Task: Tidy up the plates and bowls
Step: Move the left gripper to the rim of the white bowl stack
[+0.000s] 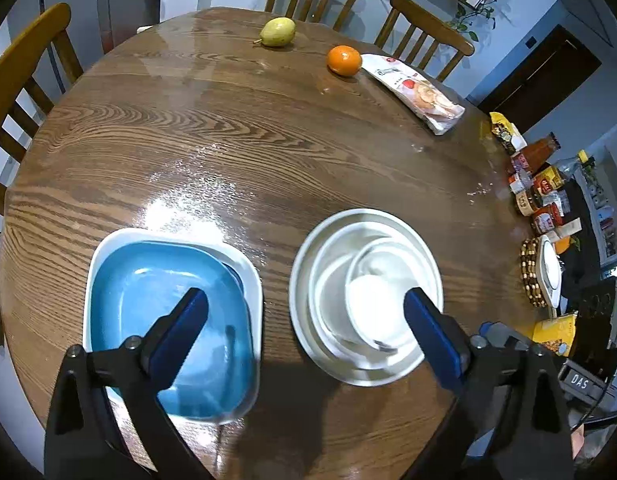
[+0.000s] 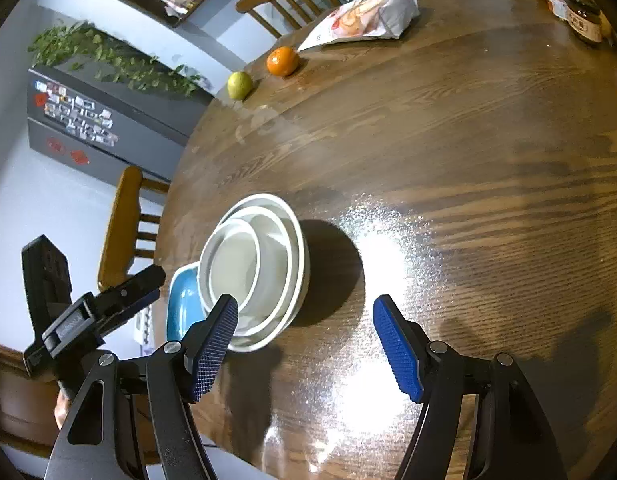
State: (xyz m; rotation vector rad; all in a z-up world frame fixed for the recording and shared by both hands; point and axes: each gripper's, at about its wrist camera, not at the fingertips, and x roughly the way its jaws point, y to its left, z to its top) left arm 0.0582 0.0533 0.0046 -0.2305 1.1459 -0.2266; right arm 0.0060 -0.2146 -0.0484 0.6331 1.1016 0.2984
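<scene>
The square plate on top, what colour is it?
Blue, clearest from the left wrist.

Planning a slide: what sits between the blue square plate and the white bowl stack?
Only bare wooden table separates blue square plate and nested white bowls, per the left wrist view.

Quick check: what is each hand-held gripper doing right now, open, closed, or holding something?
Left hand-held gripper: open, holding nothing.
Right hand-held gripper: open, holding nothing.
</scene>
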